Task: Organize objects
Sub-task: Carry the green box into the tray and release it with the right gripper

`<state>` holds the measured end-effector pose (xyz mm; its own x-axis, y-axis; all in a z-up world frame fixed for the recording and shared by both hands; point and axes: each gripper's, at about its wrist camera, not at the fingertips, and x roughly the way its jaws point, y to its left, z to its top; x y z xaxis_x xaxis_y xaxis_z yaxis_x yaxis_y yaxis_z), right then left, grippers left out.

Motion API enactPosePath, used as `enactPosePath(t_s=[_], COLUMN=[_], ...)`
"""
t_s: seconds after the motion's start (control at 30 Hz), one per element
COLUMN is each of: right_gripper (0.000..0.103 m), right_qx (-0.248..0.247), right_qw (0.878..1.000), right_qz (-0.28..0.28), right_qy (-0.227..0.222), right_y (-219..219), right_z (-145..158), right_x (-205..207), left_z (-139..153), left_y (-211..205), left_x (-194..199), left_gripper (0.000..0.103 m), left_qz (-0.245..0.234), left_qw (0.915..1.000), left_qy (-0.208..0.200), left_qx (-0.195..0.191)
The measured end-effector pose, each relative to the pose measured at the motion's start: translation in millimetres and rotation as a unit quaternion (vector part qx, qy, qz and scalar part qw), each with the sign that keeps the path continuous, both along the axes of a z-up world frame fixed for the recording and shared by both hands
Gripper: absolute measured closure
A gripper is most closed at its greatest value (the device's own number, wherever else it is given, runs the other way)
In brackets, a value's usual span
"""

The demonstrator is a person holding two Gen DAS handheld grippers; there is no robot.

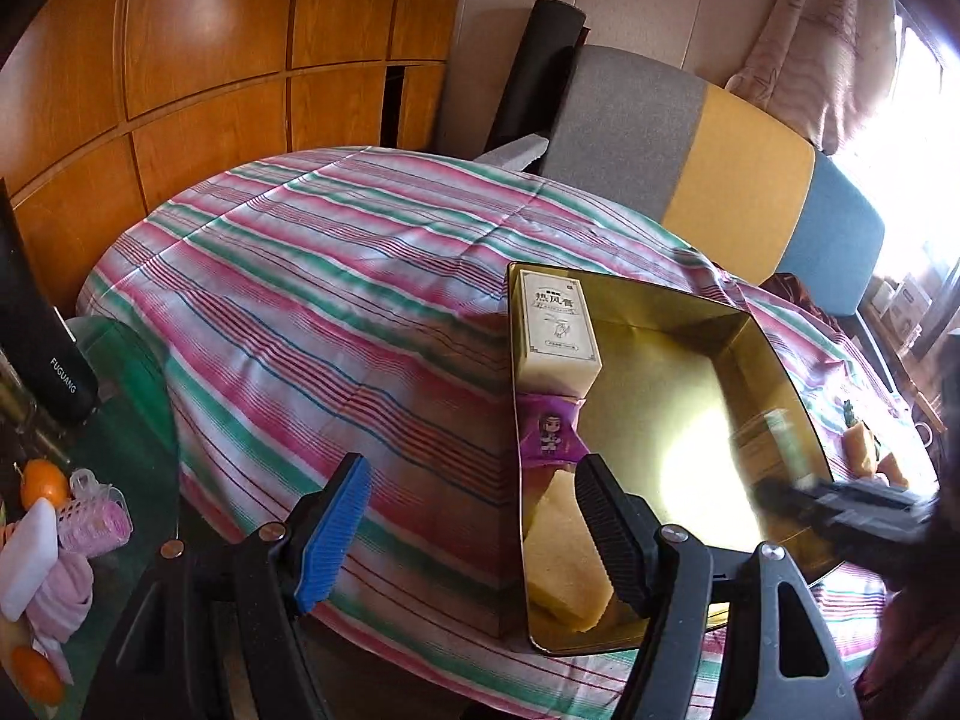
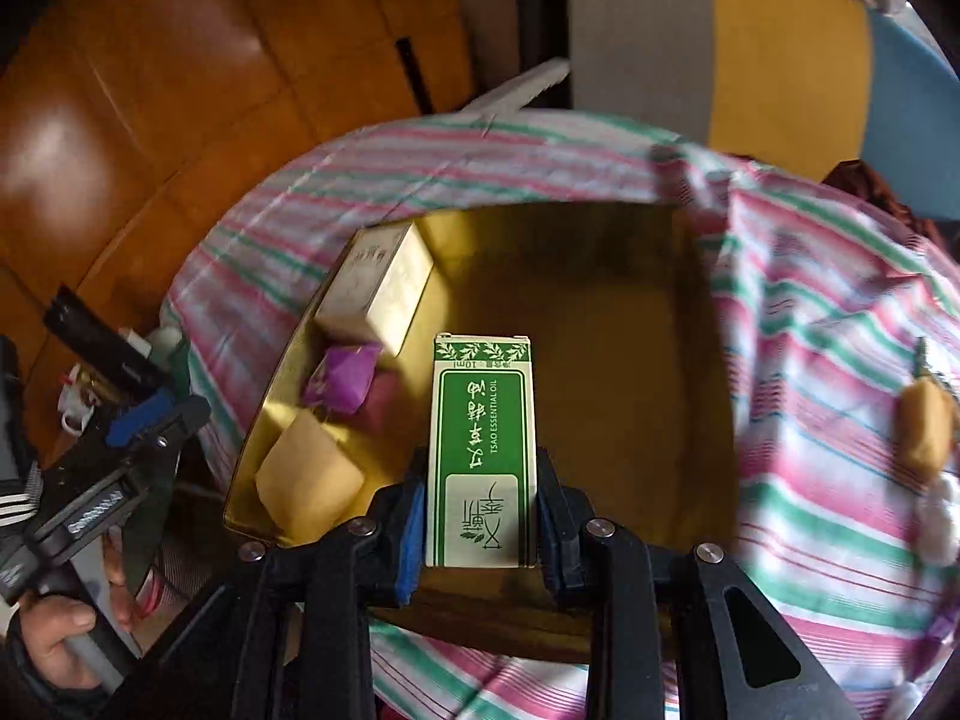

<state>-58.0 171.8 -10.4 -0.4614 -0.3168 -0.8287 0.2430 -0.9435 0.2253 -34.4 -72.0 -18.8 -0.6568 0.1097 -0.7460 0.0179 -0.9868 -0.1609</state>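
Right gripper (image 2: 480, 504) clenching a green essential-oil box (image 2: 482, 450) above the gold tin (image 2: 600, 312) on the striped cloth (image 1: 330, 300), left gripper (image 1: 474, 534) hanging released and empty beside the tin's near corner, cream box (image 1: 555, 330), purple packet (image 1: 549, 435) and yellow block (image 1: 564, 552) lying along the tin's left wall.

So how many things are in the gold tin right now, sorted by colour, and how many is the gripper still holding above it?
Cream or white box in the gold tin: 1
Purple packet in the tin: 1
Yellow block in the tin: 1
Green box held in the right gripper over the tin: 1
Total: 3 in the tin, 1 held, 4 altogether.
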Motion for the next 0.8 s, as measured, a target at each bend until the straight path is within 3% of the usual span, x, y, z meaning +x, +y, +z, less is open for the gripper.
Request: enactPosePath(t_s=[0.13,0.33,0.5,0.57,0.6,0.8], right_gripper=[0.072,0.072,0.07,0.055,0.042,0.038], right_qx=[0.011,0.022,-0.009,-0.023,-0.031,-0.051], right_qw=[0.999,0.998,0.997,0.995,0.995,0.994], right_qz=[0.013,0.021,0.035,0.046,0.048,0.037], right_qy=[-0.031,-0.046,-0.074,-0.082,-0.086,-0.088], right_y=[-29.7,-47.1,-59.8,-64.7,-65.3,-54.8], right_z=[-26.9,-44.1,-54.7,-58.9,-60.1,-60.9], right_x=[-5.4,-4.7,-5.4,-3.5,-2.7,-0.8], left_z=[-3.9,-9.3,-7.4,-8.3,-8.4,-5.8], left_y=[-3.1,-5.0,-6.1,-4.9,-4.5,0.6], left_x=[-1.9,-3.4,-2.5,-2.9,-3.1,-1.7], left_gripper=[0.031,0.031,0.031,0.031,0.031,0.031], left_qz=[0.001,0.004,0.004,0.002,0.002,-0.005], left_qw=[1.0,0.9999,0.9999,0.9999,0.9999,1.0], left_qy=[-0.004,-0.011,-0.007,-0.01,-0.01,-0.006], left_qx=[0.005,0.007,0.007,0.006,0.005,-0.001])
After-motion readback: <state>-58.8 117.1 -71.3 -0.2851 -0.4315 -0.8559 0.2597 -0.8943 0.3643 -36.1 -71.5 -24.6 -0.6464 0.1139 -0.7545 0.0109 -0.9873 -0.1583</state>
